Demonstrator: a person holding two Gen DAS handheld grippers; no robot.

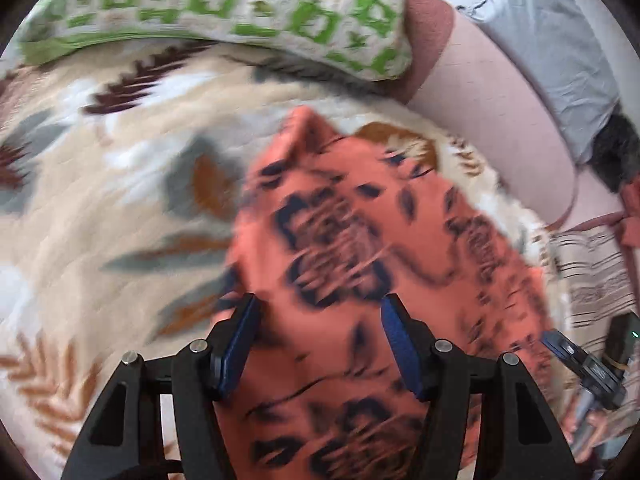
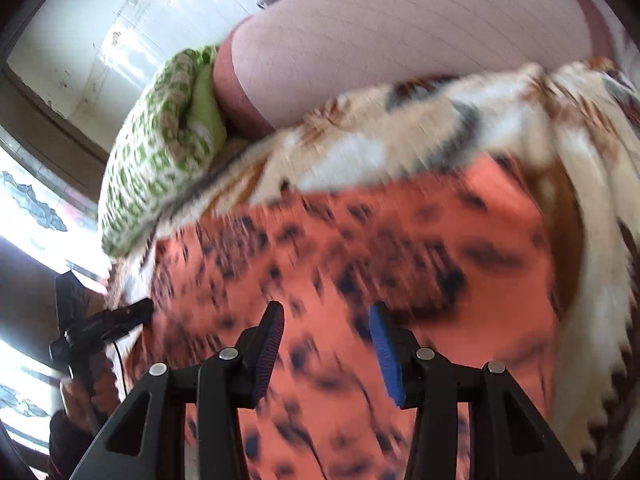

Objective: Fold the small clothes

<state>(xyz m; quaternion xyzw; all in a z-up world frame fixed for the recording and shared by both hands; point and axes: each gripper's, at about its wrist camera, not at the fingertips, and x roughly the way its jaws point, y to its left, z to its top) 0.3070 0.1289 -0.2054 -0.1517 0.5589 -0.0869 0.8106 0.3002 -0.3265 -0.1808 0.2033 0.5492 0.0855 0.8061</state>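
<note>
An orange garment (image 1: 380,220) with a dark animal print lies spread on a cream leaf-patterned blanket (image 1: 100,208). My left gripper (image 1: 320,300) hangs over the garment's left part with its blue pads well apart and nothing pinched between them. In the right wrist view the same garment (image 2: 400,240) fills the lower half, and my right gripper (image 2: 325,308) stands over it, jaws parted, pads not pressing on cloth. The right gripper (image 1: 560,348) also shows at the left view's right edge, and the left gripper (image 2: 132,312) at the right view's left edge. Both views are motion-blurred.
A green-and-white patterned pillow (image 1: 240,0) lies at the blanket's far side. Next to it sits a pink bolster (image 1: 500,120) with a grey cloth (image 1: 560,40) behind. The right wrist view shows the pillow (image 2: 160,140), the bolster (image 2: 400,40) and a wall and window at the left.
</note>
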